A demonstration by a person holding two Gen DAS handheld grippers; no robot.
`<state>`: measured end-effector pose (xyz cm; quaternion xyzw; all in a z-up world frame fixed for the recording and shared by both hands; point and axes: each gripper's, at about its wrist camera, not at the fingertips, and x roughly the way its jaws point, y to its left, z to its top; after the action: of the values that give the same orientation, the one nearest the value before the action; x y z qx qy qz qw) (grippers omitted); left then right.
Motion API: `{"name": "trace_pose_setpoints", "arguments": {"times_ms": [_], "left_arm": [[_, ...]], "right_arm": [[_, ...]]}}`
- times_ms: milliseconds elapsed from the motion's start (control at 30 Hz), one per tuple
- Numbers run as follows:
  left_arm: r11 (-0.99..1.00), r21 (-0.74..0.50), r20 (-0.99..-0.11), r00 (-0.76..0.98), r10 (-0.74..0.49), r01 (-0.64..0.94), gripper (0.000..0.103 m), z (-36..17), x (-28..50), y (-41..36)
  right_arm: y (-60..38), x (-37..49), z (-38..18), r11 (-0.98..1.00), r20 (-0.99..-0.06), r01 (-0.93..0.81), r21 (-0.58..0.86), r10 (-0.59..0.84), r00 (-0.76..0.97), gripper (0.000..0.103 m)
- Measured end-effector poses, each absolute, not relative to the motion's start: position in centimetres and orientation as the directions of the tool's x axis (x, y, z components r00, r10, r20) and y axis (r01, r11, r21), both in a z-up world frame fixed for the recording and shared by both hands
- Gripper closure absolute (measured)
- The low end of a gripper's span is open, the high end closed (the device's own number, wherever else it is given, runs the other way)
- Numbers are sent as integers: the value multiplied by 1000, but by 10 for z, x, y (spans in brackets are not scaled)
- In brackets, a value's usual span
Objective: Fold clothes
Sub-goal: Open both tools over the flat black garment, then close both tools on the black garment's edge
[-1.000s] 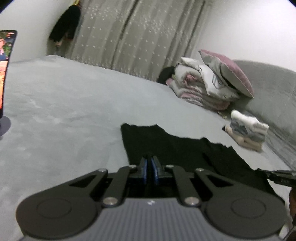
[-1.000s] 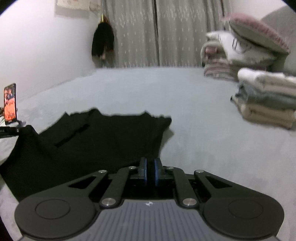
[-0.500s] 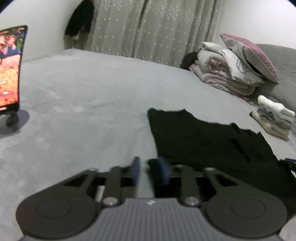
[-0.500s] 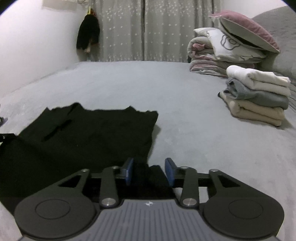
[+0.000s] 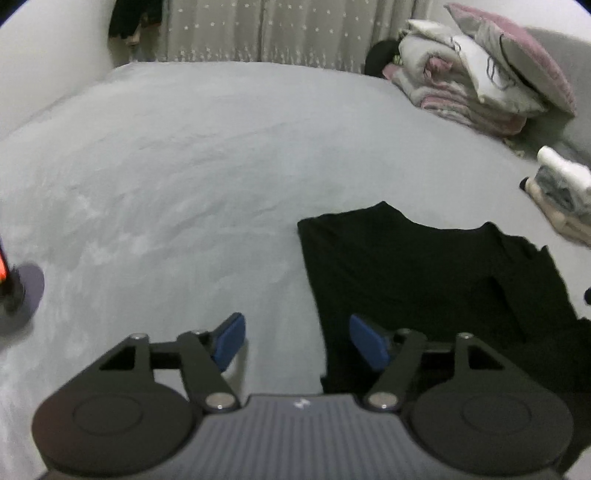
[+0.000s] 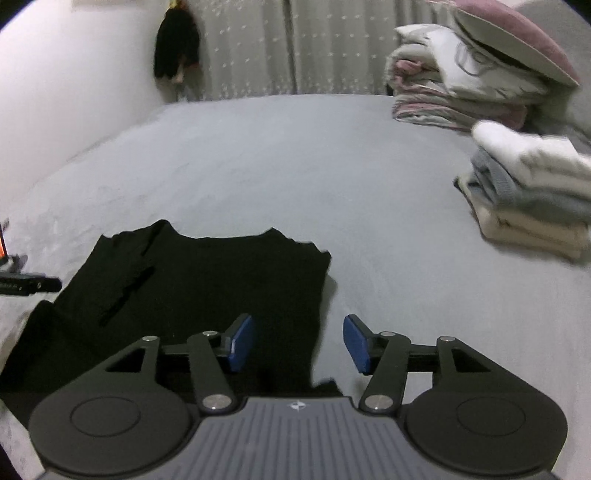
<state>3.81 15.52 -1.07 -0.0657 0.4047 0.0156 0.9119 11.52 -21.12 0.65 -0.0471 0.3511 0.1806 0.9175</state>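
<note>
Left gripper (image 5: pixel 297 341): jaws just opened, nothing gripped, black garment (image 5: pixel 424 280) laid flat on grey bed (image 5: pixel 184 166), its left edge seen below right blue pad | Right gripper (image 6: pixel 298 343): jaws just opened, garment's right edge seen between pads, unclamped | Folded clothes stack (image 6: pixel 532 195) seen far right | No legible writing.

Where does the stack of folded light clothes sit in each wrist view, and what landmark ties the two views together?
Left wrist: the stack of folded light clothes is at the far right edge, beyond the black garment.
Right wrist: the stack is at right, mid-height, well clear of the garment.
Shared landmark: the pink pillow topping the bedding pile.
</note>
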Motion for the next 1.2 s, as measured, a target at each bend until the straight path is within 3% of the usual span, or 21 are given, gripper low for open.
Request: {"name": "trace_pose_setpoints", "arguments": {"times_ms": [133,300,500,900,1000,1100,1167,1200], "left_arm": [[986,-143,-727,685,-46,-86,29,-16,52,154],[988,-142,-680,731,-55,-59,26,-30,59,153],[985,-153,-689,723,-53,-73,24,-37,85,166],[986,-164,-737,662,-136,20,36,-37,160,167],[991,-125,-744,657,-126,49,45,-37,172,157],[993,-103,-745,657,-115,56,61,-38,179,150],[990,-130,-741,656,-139,62,99,-37,177,148],[986,-152,-739,655,-155,62,98,-37,176,149]], "right_arm": [[-199,125,5,927,-645,-374,36,308,700,35],[-197,136,-15,928,-638,-363,80,328,697,35],[-204,163,-25,936,-649,-319,147,335,683,35],[-200,241,-21,910,-702,-328,255,408,584,37],[-190,257,-28,907,-725,-354,228,401,560,46],[-176,263,-38,904,-741,-396,159,374,558,66],[-170,260,-40,897,-737,-424,128,372,564,91],[-168,259,-40,892,-734,-436,121,376,565,96]]}}
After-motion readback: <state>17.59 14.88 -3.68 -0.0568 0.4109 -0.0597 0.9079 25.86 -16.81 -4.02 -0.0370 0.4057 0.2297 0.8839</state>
